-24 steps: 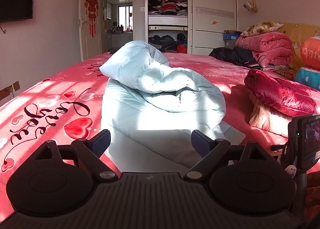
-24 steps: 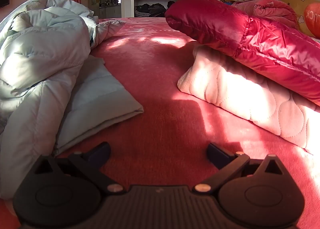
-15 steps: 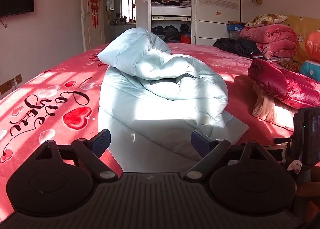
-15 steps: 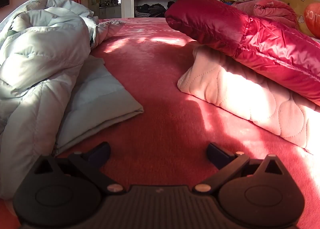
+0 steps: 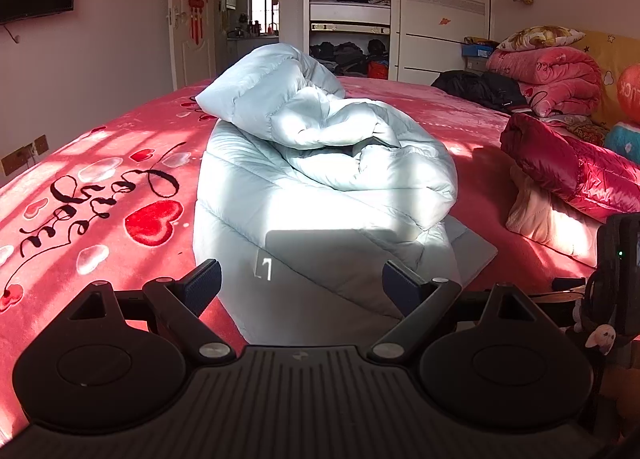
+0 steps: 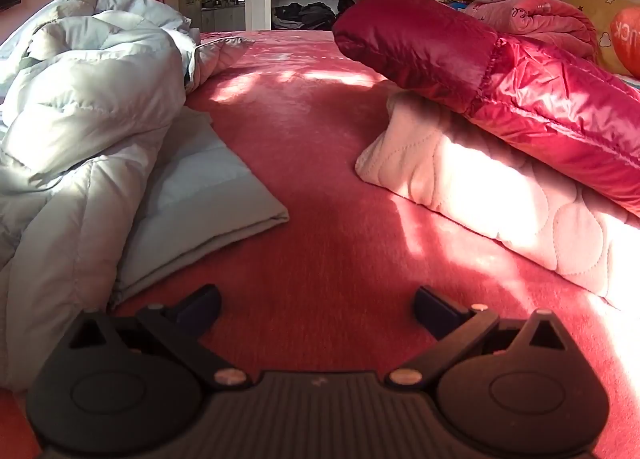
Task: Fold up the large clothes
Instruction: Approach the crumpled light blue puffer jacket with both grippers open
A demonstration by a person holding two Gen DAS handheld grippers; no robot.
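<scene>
A pale blue puffy down coat (image 5: 320, 179) lies crumpled lengthwise on the red bed (image 5: 100, 187). Its upper part is bunched in a heap and its lower hem faces me. My left gripper (image 5: 302, 283) is open and empty, just above the hem at the near end. In the right wrist view the same coat (image 6: 88, 119) fills the left side. My right gripper (image 6: 316, 309) is open and empty, low over bare red bedspread (image 6: 320, 199), to the right of the coat's flat corner (image 6: 224, 199).
A dark red down jacket (image 6: 500, 91) lies on a folded pink quilted pad (image 6: 500, 203) to the right. Folded pink blankets (image 5: 548, 75), pillows and a black garment (image 5: 480, 89) sit at the far right. An open wardrobe (image 5: 348, 19) stands beyond the bed.
The left wrist view has risen and pulled back a little, so more of the coat's near hem shows. The right gripper has not moved.
</scene>
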